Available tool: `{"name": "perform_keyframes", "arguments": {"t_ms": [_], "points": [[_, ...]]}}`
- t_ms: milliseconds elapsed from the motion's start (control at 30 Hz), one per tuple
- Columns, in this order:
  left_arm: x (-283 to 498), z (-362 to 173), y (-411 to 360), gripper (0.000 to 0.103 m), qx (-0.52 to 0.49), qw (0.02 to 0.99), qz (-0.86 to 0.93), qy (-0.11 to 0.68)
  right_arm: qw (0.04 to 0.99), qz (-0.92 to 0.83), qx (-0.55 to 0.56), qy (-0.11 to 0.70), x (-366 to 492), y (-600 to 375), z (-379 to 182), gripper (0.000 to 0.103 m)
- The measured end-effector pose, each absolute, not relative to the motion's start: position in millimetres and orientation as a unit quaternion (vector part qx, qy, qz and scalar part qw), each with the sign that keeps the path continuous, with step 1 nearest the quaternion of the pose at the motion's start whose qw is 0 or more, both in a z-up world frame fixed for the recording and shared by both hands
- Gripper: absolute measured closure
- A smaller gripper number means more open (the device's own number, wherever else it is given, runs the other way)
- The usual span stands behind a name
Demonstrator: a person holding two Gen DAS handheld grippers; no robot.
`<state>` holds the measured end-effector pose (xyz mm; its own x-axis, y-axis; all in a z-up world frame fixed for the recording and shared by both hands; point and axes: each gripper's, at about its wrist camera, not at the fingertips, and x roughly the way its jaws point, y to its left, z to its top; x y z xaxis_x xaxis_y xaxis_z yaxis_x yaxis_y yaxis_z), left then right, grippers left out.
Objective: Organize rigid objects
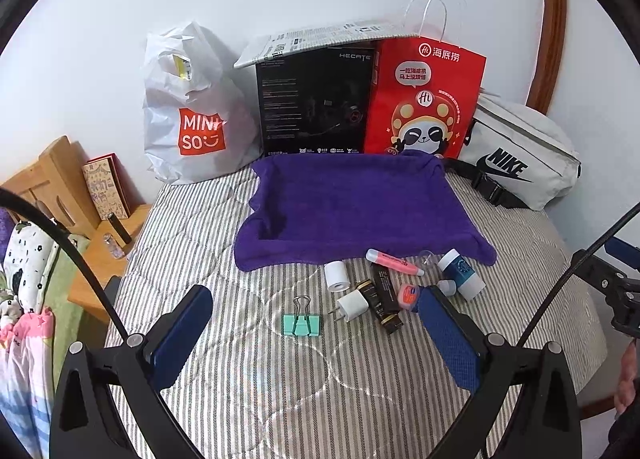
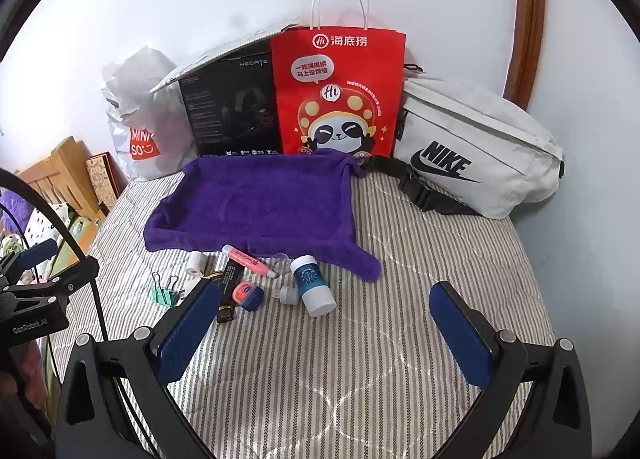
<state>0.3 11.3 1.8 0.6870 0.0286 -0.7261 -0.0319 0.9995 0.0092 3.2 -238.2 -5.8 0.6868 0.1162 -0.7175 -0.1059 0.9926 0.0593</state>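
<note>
Both grippers, left gripper (image 1: 316, 335) and right gripper (image 2: 324, 327), have fingers wide apart (holding nothing). Small objects, including the mint binder clip (image 1: 301, 323), lie mid-frame on the striped bed (image 1: 280, 399), below the purple towel (image 1: 352, 207).

Green binder clip (image 1: 301, 322), white charger (image 1: 350, 306), pink tube (image 1: 394, 262), blue-white bottle (image 1: 460, 271), clustered below purple towel (image 1: 352, 211)
</note>
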Motion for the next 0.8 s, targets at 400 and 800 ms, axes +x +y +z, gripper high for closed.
{"name": "perform_keyframes", "arguments": {"t_ms": [400, 800], "points": [[0.1, 1.1, 9.3, 0.000, 0.004, 0.917, 0.018, 0.398, 0.920, 0.061, 0.008, 0.388, 1.2, -240.9, -4.8, 0.000], [0.7, 2.6, 6.0, 0.000, 0.011, 0.917, 0.019, 0.398, 0.919, 0.060, 0.008, 0.390, 1.0, -240.9, -5.0, 0.000]]}}
